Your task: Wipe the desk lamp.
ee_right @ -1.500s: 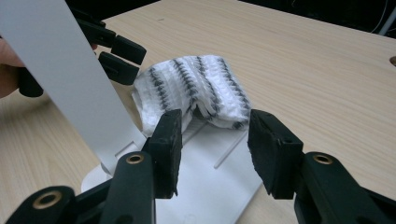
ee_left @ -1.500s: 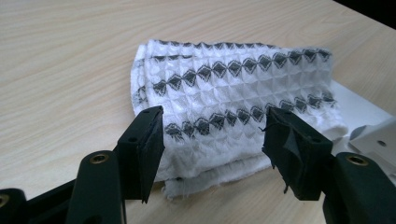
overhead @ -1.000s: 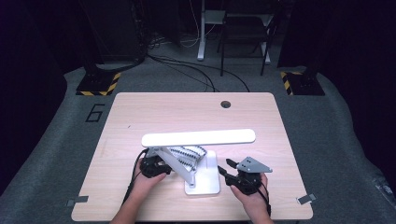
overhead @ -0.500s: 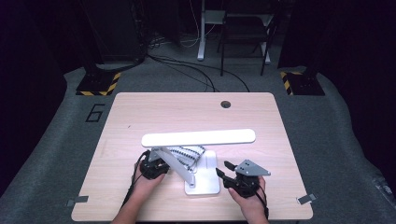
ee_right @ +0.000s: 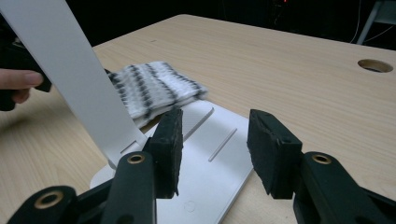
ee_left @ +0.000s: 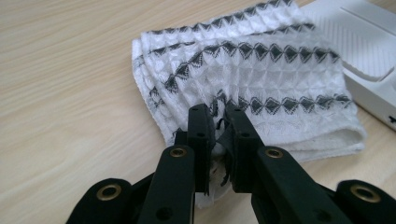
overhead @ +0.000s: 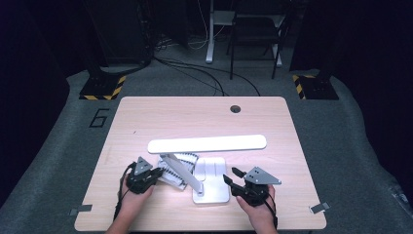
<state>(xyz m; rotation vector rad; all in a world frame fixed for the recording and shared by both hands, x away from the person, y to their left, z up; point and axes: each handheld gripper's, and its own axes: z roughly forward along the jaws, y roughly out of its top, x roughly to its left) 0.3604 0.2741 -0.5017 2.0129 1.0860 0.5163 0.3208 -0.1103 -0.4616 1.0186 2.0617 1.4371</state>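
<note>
A folded white cloth [ee_left: 261, 79] with dark zigzag stripes lies on the table beside a white desk lamp. My left gripper [ee_left: 217, 135] is shut on the cloth's near edge, which bunches up between the jaws. From above, that left gripper [overhead: 156, 172] sits at the cloth [overhead: 179, 165] under the lamp's slanted arm [overhead: 182, 170]. My right gripper [ee_right: 215, 140] stands open just over the near part of the lamp base [ee_right: 224, 154], nothing between its pads. In the high view the right gripper [overhead: 231, 174] is at the right edge of the lamp base [overhead: 212, 187].
The lamp's long head bar [overhead: 207, 144] spans the table's middle above the cloth. The wide white lamp arm [ee_right: 70, 60] rises left of my right jaws. A round cable hole [overhead: 235, 108] lies at the far edge. Bare wood [overhead: 302, 161] lies to the right.
The left gripper has shifted a little left with the cloth's edge in it. The right gripper has edged slightly toward the lamp base.
</note>
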